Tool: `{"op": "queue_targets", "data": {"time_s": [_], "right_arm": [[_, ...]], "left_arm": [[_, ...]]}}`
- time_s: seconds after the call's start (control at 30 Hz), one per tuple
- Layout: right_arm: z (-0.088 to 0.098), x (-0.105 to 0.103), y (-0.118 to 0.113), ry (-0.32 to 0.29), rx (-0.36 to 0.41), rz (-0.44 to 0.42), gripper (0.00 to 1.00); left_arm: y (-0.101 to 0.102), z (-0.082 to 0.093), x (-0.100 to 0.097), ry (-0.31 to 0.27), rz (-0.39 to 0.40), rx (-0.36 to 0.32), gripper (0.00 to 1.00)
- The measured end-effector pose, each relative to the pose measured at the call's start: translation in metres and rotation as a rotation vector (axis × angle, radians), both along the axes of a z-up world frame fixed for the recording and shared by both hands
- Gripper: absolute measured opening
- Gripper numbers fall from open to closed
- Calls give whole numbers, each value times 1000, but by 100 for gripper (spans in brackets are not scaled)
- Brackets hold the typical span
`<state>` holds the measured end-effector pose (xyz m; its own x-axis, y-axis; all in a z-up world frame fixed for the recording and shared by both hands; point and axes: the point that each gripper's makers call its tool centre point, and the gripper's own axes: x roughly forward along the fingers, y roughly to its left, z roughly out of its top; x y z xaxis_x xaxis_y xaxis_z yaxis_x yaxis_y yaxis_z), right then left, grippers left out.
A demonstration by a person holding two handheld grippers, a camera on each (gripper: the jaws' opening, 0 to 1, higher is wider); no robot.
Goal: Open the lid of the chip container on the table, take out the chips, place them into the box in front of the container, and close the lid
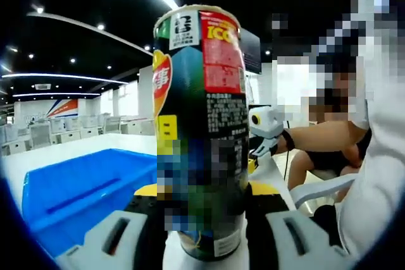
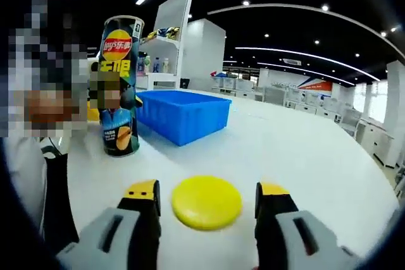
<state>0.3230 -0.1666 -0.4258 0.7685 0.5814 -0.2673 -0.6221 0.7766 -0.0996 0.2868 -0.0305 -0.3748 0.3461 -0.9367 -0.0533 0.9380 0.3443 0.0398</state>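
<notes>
as lid lies between hand-held gripper jaws

In the right gripper view the chip can stands on the counter, with the box just beside it on its right. The lid lies flat on the counter, nearer the camera, between the jaws.

1 chip can, 1 lid (yellow), 1 box

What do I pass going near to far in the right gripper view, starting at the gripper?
right gripper → yellow lid lying on the table → chip container standing upright → blue box
</notes>
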Motion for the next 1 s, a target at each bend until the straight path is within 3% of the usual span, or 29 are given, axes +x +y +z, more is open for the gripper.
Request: {"op": "queue_targets", "data": {"time_s": [0.6,0.87,1.0], "right_arm": [[-13,2,1,37,-14,11,57],[-15,2,0,64,15,-1,47],[-14,1,-1,59,15,-2,47]], "left_arm": [[-1,0,-3,1,-11,-12,49],[-1,0,-3,0,-11,-18,49],[0,1,-3,0,-12,-24,49]]}}
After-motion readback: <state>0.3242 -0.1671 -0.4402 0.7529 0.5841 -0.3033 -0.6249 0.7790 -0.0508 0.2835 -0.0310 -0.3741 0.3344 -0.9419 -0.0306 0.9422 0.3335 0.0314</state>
